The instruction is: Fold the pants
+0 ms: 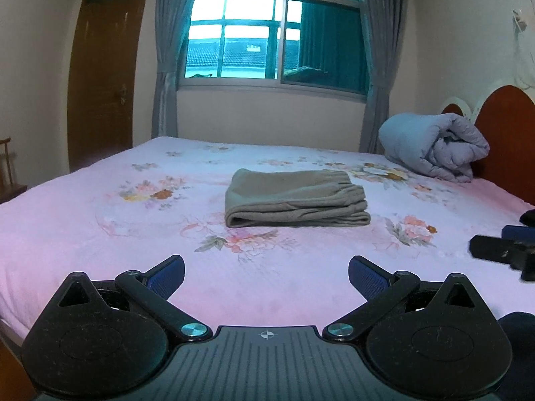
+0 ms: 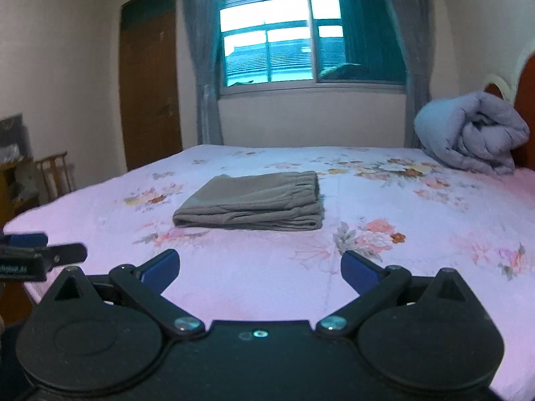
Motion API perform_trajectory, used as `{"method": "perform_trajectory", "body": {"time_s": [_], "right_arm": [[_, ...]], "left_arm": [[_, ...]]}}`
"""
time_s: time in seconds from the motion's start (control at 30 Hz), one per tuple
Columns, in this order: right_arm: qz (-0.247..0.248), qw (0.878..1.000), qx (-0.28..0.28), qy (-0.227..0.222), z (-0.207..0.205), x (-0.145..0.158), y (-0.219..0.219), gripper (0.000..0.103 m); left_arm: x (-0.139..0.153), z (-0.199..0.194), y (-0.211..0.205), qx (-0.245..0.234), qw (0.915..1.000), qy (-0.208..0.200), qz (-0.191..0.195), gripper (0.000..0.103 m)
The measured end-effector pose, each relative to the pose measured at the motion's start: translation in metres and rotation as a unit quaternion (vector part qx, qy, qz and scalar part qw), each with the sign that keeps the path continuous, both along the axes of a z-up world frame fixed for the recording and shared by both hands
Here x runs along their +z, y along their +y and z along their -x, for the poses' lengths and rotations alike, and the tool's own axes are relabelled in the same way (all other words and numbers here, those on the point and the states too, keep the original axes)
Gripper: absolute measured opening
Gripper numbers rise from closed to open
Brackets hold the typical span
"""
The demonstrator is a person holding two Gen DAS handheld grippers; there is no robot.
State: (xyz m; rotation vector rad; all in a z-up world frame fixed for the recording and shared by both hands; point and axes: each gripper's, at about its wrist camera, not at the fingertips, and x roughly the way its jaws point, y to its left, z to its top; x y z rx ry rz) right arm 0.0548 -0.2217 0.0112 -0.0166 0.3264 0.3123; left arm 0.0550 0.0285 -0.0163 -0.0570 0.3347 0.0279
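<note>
The grey-brown pants (image 1: 294, 198) lie folded in a compact stack on the pink floral bed sheet (image 1: 100, 220), elastic waistband toward the right. They also show in the right wrist view (image 2: 254, 202). My left gripper (image 1: 266, 275) is open and empty, held above the near part of the bed, well short of the pants. My right gripper (image 2: 260, 269) is open and empty, also short of the pants. The right gripper shows at the right edge of the left wrist view (image 1: 505, 250); the left gripper shows at the left edge of the right wrist view (image 2: 36, 254).
A rolled grey-blue quilt (image 1: 434, 147) lies at the far right by the red-brown headboard (image 1: 508, 133). A window with grey curtains (image 1: 277, 33) is behind the bed. A brown door (image 1: 103, 77) and a wooden chair (image 2: 55, 173) stand at the left.
</note>
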Motion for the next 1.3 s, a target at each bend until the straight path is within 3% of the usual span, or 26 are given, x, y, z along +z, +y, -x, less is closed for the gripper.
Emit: {"method": "perform_trajectory", "body": {"time_s": [0.37, 1.3], "right_arm": [[0.005, 1.000, 0.002, 0.002, 0.0026, -0.0002, 0.0023, 0.097], [0.005, 1.000, 0.002, 0.004, 0.0036, 0.0009, -0.0004, 0.097]], "left_arm": [[0.0017, 0.0017, -0.0091, -0.010, 0.9998, -0.005, -0.015, 0.103], [-0.0003, 0.0000, -0.0100, -0.013, 0.9998, -0.006, -0.011, 0.103]]}}
